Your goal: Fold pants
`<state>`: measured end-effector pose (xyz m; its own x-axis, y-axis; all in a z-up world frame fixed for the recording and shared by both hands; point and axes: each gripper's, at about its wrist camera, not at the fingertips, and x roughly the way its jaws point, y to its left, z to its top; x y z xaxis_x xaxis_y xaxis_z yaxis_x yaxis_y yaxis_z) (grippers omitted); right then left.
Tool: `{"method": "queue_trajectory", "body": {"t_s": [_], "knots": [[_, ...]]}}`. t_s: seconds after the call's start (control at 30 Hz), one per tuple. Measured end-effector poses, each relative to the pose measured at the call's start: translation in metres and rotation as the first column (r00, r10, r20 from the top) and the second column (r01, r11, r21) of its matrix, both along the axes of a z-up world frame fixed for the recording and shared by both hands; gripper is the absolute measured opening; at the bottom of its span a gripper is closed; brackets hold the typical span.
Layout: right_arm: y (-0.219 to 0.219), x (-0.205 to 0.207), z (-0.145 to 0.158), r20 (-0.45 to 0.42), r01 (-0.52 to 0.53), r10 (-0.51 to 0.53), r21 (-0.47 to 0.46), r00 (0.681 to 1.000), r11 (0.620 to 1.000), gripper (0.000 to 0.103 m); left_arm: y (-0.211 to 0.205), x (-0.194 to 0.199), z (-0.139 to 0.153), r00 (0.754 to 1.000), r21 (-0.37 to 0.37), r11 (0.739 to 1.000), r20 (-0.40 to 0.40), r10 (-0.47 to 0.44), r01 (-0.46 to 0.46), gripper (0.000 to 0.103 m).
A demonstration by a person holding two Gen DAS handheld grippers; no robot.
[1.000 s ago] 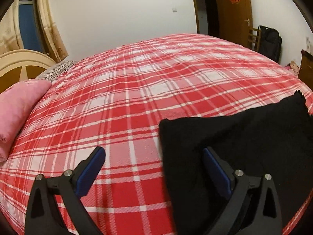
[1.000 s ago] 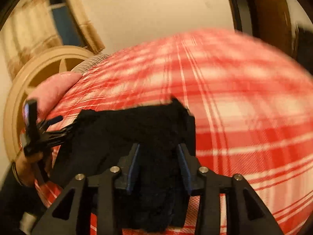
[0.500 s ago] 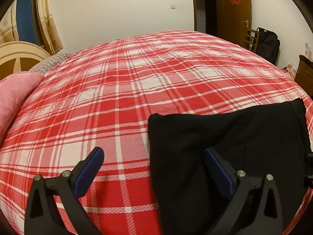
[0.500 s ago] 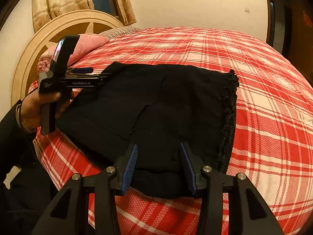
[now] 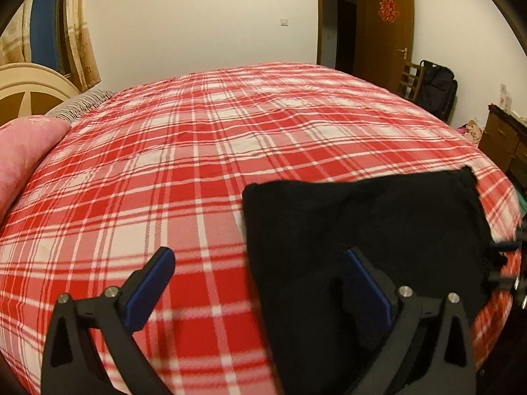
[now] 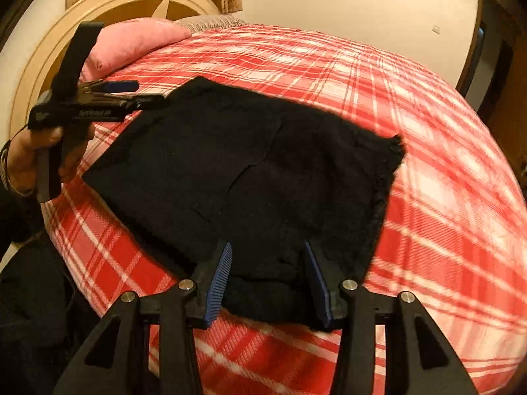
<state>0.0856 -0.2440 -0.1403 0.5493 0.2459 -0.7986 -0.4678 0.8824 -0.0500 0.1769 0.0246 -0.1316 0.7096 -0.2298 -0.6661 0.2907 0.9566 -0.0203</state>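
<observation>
The black pants (image 6: 250, 177) lie folded in a flat rectangle near the bed's front edge, with a frayed hem at the right. My right gripper (image 6: 268, 260) sits at their near edge. Its fingers are partly closed, with the thick folded cloth between them. My left gripper (image 5: 260, 270) is wide open and holds nothing. It straddles the left edge of the pants (image 5: 362, 223), one finger above the plaid sheet and the other above the black cloth. In the right wrist view a hand holds the left gripper (image 6: 131, 93) at the pants' far left corner.
The bed has a red and white plaid sheet (image 5: 197, 164). A pink pillow (image 5: 23, 154) and a round cream headboard (image 6: 108, 10) are at its head. Beyond the bed are a brown door (image 5: 385, 29), a black bag (image 5: 434, 89) and a dresser (image 5: 504, 141).
The right gripper swung the pants down and they now lie flat on the bed. The left gripper stayed open and shifted slightly along the pants' left edge.
</observation>
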Motion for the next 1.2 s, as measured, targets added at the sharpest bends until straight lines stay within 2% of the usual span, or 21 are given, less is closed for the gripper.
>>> {"method": "queue_trajectory", "body": {"t_s": [0.07, 0.13, 0.2, 0.27, 0.4, 0.5, 0.57, 0.67, 0.7, 0.9, 1.07, 1.13, 1.2], "knots": [[-0.006, 0.001, 0.034, 0.003, -0.021, 0.021, 0.136, 1.0, 0.99, 0.047, 0.003, -0.014, -0.003, 1.0, -0.011, 1.0, 0.006, -0.01, 0.011, 0.103], [-0.002, 0.012, 0.064, 0.027, -0.053, 0.048, 0.256, 0.999, 0.965, 0.048, 0.0, -0.023, -0.012, 1.0, 0.001, 1.0, -0.006, -0.022, 0.022, 0.103], [0.017, 0.035, 0.079, 0.017, -0.079, 0.077, 0.302, 0.997, 0.95, 0.048, -0.006, -0.029, -0.021, 0.999, 0.017, 0.999, -0.015, -0.034, 0.034, 0.103], [0.051, 0.068, 0.077, -0.007, -0.106, 0.112, 0.284, 0.994, 0.953, 0.048, -0.012, -0.032, -0.03, 0.999, 0.029, 0.999, -0.035, -0.034, 0.035, 0.103], [0.128, 0.137, 0.038, -0.092, -0.117, 0.135, 0.177, 0.987, 0.977, 0.048, -0.009, -0.031, -0.035, 0.998, 0.002, 1.0, -0.05, -0.026, 0.026, 0.103], [0.155, 0.164, 0.012, -0.139, -0.116, 0.139, 0.164, 0.981, 0.98, 0.047, -0.006, -0.028, -0.04, 0.998, -0.03, 0.999, -0.065, -0.025, 0.023, 0.103], [0.175, 0.175, -0.004, -0.156, -0.106, 0.122, 0.104, 0.98, 0.989, 0.047, -0.004, -0.029, -0.044, 0.998, -0.046, 0.999, -0.06, -0.029, 0.026, 0.103], [0.186, 0.197, -0.029, -0.2, -0.079, 0.086, 0.047, 0.976, 0.996, 0.047, -0.003, -0.03, -0.046, 0.999, -0.059, 0.998, -0.043, -0.031, 0.029, 0.103], [0.187, 0.203, -0.038, -0.226, -0.076, 0.086, 0.055, 0.97, 0.996, 0.047, -0.003, -0.031, -0.047, 0.999, -0.061, 0.998, -0.04, -0.031, 0.028, 0.103], [0.179, 0.2, -0.03, -0.176, -0.069, 0.084, 0.093, 0.981, 0.993, 0.048, -0.002, -0.032, -0.047, 0.999, -0.077, 0.997, -0.036, -0.027, 0.024, 0.103], [0.143, 0.168, 0.019, -0.054, -0.077, 0.096, 0.275, 0.994, 0.958, 0.049, 0.008, -0.04, -0.031, 1.0, -0.106, 0.994, -0.005, 0.017, -0.017, 0.103], [0.133, 0.146, 0.034, -0.014, -0.123, 0.132, 0.286, 0.991, 0.95, 0.049, 0.015, -0.038, -0.023, 0.999, -0.113, 0.993, 0.02, 0.045, -0.042, 0.103], [0.124, 0.128, 0.039, 0.024, -0.142, 0.14, 0.258, 0.99, 0.956, 0.049, 0.02, -0.028, -0.013, 0.997, -0.093, 0.994, 0.041, 0.068, -0.064, 0.103]]}}
